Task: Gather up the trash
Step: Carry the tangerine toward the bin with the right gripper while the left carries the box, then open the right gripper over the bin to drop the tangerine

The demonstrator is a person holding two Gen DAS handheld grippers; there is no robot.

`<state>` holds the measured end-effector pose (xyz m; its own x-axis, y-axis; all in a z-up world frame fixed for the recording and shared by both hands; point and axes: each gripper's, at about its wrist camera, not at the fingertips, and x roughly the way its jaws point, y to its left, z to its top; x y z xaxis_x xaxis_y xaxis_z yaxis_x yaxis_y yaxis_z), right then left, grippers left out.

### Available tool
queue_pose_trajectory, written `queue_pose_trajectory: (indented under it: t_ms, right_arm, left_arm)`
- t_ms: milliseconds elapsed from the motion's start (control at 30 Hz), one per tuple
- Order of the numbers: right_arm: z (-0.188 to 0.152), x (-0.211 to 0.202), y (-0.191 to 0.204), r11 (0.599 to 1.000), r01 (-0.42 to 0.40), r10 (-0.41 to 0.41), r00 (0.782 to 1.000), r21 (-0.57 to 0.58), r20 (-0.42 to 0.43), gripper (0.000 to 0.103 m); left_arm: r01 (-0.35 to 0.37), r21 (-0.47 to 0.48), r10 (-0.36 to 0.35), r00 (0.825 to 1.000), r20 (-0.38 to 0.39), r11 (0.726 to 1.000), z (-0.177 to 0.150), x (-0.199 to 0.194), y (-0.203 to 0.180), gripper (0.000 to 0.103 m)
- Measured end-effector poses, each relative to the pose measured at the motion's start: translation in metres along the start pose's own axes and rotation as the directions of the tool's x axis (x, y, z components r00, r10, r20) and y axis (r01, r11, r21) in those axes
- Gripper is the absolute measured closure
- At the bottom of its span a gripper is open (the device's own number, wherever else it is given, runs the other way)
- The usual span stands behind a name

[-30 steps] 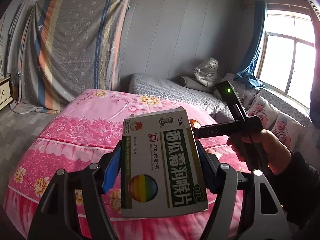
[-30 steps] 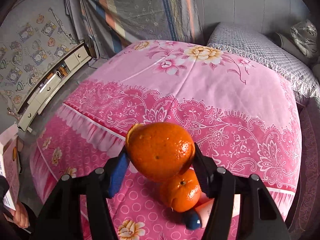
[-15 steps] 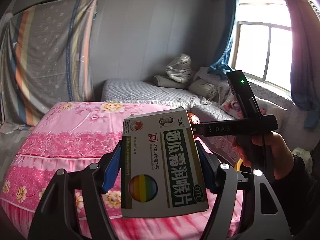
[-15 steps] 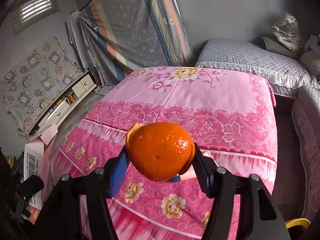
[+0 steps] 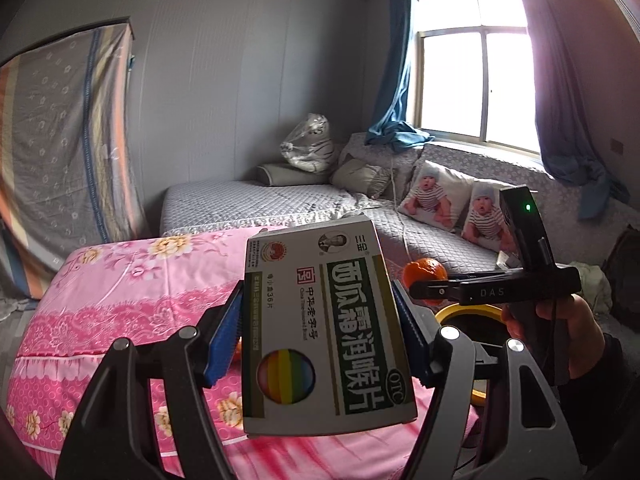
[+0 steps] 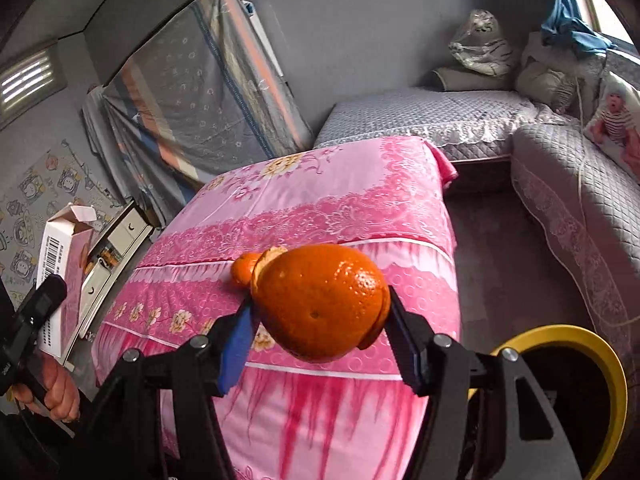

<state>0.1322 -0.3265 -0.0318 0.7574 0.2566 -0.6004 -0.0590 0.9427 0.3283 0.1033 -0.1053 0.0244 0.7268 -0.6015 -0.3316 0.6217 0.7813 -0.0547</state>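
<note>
Two hand-held grippers are in play, each gripping one piece of trash. The left hand-held gripper (image 5: pixel 322 332) has its blue pads pressed against the sides of one green-and-white medicine box (image 5: pixel 326 332), held upright in the air above the pink bed (image 5: pixel 120 280). The right hand-held gripper (image 6: pixel 320 320) is closed about halfway on one orange peel (image 6: pixel 322 300), a hollow rind, carried over the bed's near edge. One more orange piece (image 6: pixel 242 268) lies on the bedspread at about 10 o'clock from the held peel, just behind it. One yellow-rimmed bin (image 6: pixel 576 364) stands on the floor at about 4 o'clock from the peel. In the left view, the right hand (image 5: pixel 568 340) shows at 3 o'clock of the box, and two baby-print pillows (image 5: pixel 456 204) rest on the grey couch.
</note>
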Motion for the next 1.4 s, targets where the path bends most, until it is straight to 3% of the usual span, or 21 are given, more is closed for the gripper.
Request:
queue_pose_trajectory:
  t_ms: [567, 967, 1400]
  right_arm:
    - [-0.078, -0.058, -0.112, 0.944, 0.228, -0.243, 0.970, 0.238, 0.033, 0.045]
    - [-0.112, -0.068, -0.156, 0.909, 0.278, -0.292, 0.956, 0.310, -0.002, 0.045]
    - [-0.117, -0.058, -0.173, 0.887, 0.305, -0.319, 0.948, 0.347, -0.019, 0.043]
  left_arm:
    - [0.151, 0.140, -0.148, 0.989, -0.028, 0.979, 0.008, 0.026, -0.087, 0.038]
    - [0.241, 0.205, -0.232, 0.970, -0.069, 0.949, 0.006, 0.045, -0.139, 0.038]
    - [0.265, 0.216, -0.249, 0.963, -0.100, 0.940, 0.007, 0.065, -0.152, 0.038]
